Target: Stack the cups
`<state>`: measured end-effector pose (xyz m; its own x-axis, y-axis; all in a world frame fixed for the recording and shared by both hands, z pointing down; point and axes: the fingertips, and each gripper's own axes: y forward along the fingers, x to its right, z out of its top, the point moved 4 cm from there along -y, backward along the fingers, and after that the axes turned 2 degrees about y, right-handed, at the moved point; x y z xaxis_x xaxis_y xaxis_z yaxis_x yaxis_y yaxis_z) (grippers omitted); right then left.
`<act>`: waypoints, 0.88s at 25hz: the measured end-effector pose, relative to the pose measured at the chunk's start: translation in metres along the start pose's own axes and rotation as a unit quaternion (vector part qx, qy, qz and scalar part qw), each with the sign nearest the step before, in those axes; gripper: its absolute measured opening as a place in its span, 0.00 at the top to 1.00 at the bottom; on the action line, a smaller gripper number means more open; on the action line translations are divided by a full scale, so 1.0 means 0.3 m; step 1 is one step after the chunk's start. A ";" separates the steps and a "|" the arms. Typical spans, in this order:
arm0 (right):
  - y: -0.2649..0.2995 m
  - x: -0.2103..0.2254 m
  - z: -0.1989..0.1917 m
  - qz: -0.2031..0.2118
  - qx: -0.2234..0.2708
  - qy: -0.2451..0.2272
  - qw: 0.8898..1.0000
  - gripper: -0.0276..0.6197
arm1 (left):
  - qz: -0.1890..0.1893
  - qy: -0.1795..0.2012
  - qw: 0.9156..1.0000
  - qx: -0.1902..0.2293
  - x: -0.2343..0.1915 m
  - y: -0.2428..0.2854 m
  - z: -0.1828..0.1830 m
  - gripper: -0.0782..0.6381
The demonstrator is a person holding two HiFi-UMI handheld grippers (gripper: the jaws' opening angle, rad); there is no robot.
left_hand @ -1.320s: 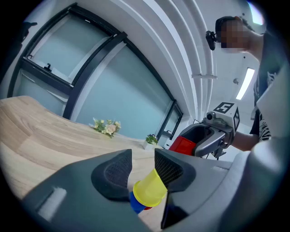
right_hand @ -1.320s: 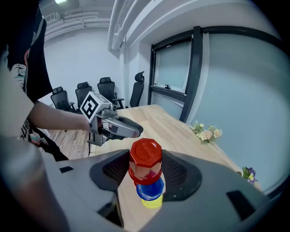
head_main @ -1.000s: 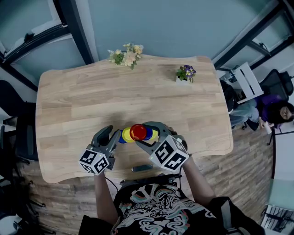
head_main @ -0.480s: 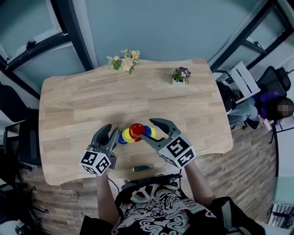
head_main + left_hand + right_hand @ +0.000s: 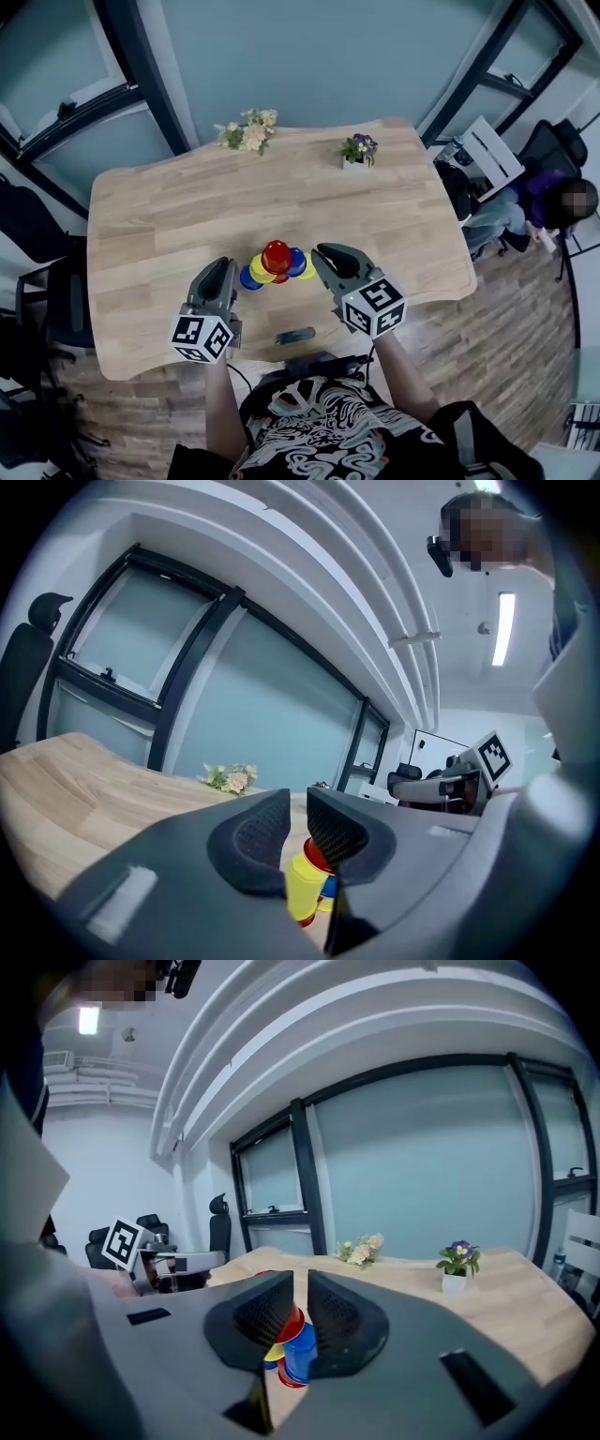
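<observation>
A small cluster of stacked cups (image 5: pixel 276 263) stands on the wooden table (image 5: pixel 169 206), a red cup on top with yellow and blue cups under and beside it. My left gripper (image 5: pixel 221 269) hangs just left of the cluster, clear of it. My right gripper (image 5: pixel 330 255) hangs just right of it, also clear. Both pairs of jaws have just been closing, leaving only a thin slit with nothing between them. Past my left gripper (image 5: pixel 297 822) in its own view a yellow cup (image 5: pixel 302 888) shows. Beyond my right gripper (image 5: pixel 298 1297) stands a blue cup (image 5: pixel 298 1354).
A flower bunch (image 5: pixel 246 131) and a small potted plant (image 5: pixel 355 152) sit at the table's far edge. A dark flat object (image 5: pixel 295 335) lies near the front edge. A person (image 5: pixel 553 206) sits off to the right, and a chair (image 5: pixel 37 309) stands at the left.
Both grippers have drawn back from the cup stack and risen. The right jaws, wide around the stack before, have closed and rolled; the left jaws have narrowed too.
</observation>
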<state>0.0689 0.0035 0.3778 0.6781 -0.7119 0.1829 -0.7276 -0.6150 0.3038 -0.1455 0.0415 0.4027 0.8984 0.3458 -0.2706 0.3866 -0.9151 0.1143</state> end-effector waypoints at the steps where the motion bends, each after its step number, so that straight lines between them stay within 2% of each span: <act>1: -0.014 0.008 -0.012 -0.014 0.009 0.003 1.000 0.90 | 0.002 0.001 1.000 0.002 0.010 -0.008 0.003 0.82; 3: -0.042 0.020 -0.039 -0.034 0.020 0.015 0.999 0.95 | 0.005 0.007 1.000 0.003 0.033 -0.021 0.004 0.85; 9: -0.123 0.021 -0.085 -0.053 0.058 0.048 0.996 0.95 | 0.007 0.035 0.999 -0.014 0.104 -0.041 0.000 0.89; 18: -0.142 -0.006 -0.116 -0.073 0.043 0.037 0.996 0.95 | 0.015 0.064 0.998 -0.017 0.151 -0.086 -0.005 0.89; 22: -0.146 -0.023 -0.121 -0.074 0.038 0.033 0.996 0.95 | 0.015 0.060 0.998 -0.020 0.159 -0.092 -0.010 0.89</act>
<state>0.0999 0.0478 0.3972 0.7821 -0.5892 0.2028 -0.6231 -0.7374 0.2606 -0.1126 0.0838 0.3895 0.9275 0.3422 -0.1505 0.3644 -0.9176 0.1591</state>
